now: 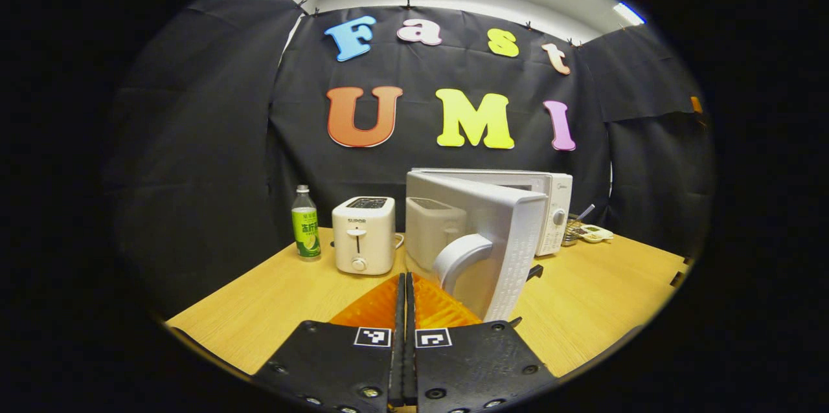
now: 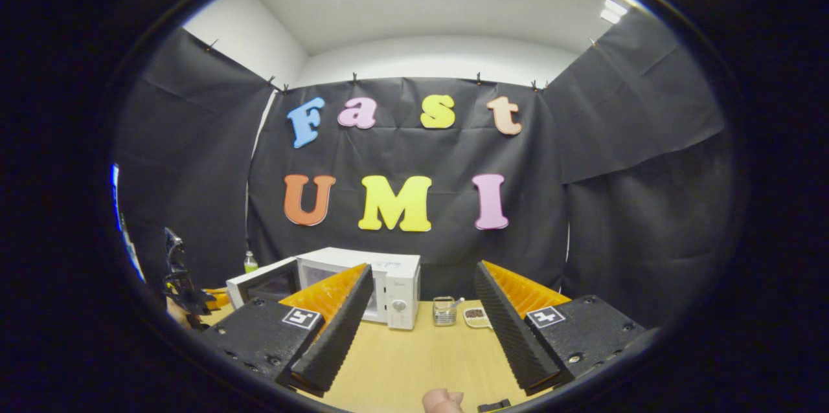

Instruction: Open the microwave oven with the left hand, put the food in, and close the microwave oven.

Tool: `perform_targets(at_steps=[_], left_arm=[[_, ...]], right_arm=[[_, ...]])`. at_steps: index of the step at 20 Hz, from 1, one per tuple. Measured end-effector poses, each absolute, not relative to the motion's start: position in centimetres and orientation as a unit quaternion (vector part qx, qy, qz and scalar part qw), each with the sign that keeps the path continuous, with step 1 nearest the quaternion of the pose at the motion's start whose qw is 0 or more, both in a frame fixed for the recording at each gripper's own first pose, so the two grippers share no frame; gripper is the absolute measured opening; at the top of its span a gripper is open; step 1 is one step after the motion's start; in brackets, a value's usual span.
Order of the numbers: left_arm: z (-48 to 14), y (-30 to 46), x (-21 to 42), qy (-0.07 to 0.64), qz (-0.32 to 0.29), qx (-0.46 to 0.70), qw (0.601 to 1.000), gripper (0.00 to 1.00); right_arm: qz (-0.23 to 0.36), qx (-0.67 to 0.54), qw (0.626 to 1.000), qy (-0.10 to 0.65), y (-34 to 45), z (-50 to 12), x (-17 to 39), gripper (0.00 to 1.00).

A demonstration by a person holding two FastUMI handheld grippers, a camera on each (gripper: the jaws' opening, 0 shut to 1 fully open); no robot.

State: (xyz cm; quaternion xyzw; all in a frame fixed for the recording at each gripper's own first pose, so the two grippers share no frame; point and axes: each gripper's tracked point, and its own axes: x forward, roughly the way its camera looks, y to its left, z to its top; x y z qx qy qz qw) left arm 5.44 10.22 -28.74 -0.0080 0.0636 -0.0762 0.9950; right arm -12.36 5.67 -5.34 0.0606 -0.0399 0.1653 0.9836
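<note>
Microwave oven [image 1: 550,206] on the table [image 1: 583,309], long axis along the wall, door [image 1: 492,238] swung out edge-on toward the closed, empty left gripper [image 1: 405,316]; right gripper [image 2: 421,329] spread wide.

Glossy white plastic on microwave [image 1: 518,206] and toaster [image 1: 363,235]; matt, pale wood-grain table [image 1: 583,309]; clear plastic bottle [image 1: 305,224] with shiny label; ridged pads [image 2: 511,329].
</note>
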Motion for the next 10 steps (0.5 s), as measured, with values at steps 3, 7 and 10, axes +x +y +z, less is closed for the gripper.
perform_targets(at_steps=[3,7,10], left_arm=[[-29.3,7.3,6.2,0.066,-0.096,-0.003,0.993,0.00],[-29.4,3.8,7.7,0.068,-0.114,0.005,0.991,0.13],[-28.9,-0.5,8.9,0.051,-0.174,-0.004,0.983,0.00]], right_arm=[[0.164,0.058,0.984,-0.049,4.4,-4.5,-13.5,1.00],[0.144,0.050,0.987,-0.055,2.7,-4.1,-14.2,1.00],[0.145,0.058,0.986,-0.052,2.1,-4.3,-14.1,1.00]])
